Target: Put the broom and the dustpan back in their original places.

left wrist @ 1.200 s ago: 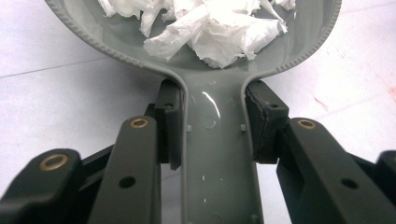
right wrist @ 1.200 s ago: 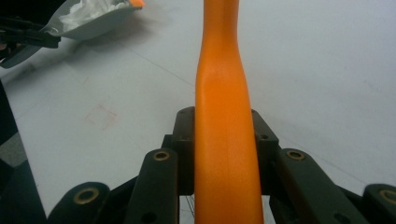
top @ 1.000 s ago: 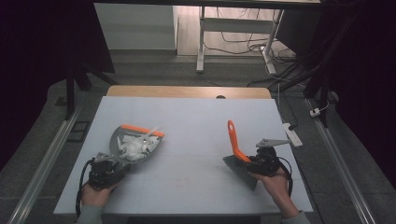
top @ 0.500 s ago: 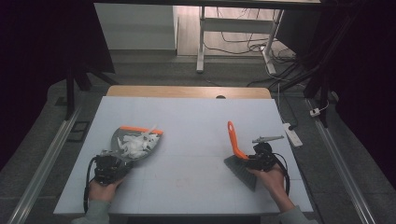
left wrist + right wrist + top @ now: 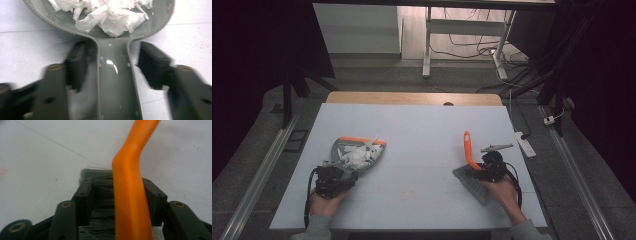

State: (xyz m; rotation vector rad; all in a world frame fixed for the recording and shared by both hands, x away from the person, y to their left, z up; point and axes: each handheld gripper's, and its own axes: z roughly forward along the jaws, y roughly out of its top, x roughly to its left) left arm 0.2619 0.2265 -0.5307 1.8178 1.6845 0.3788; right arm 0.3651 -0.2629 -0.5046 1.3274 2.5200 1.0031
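Desk (image 5: 412, 130): white top, wooden strip along far edge. Grey dustpan (image 5: 357, 152) lay flat toward left edge, orange lip at its far side, white paper scraps (image 5: 110, 15) heaped inside. Brush (image 5: 469, 162) sat toward right edge, orange handle pointing at far edge, grey bristles nearer front edge. Left gripper (image 5: 112, 67) just spread wide; dustpan handle between jaws, pads clear of it. Right gripper (image 5: 117, 197) just spread too; brush handle between jaws, released.

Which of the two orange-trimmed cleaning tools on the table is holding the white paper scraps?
The grey dustpan by the left gripper; the brush at the right gripper carries none.
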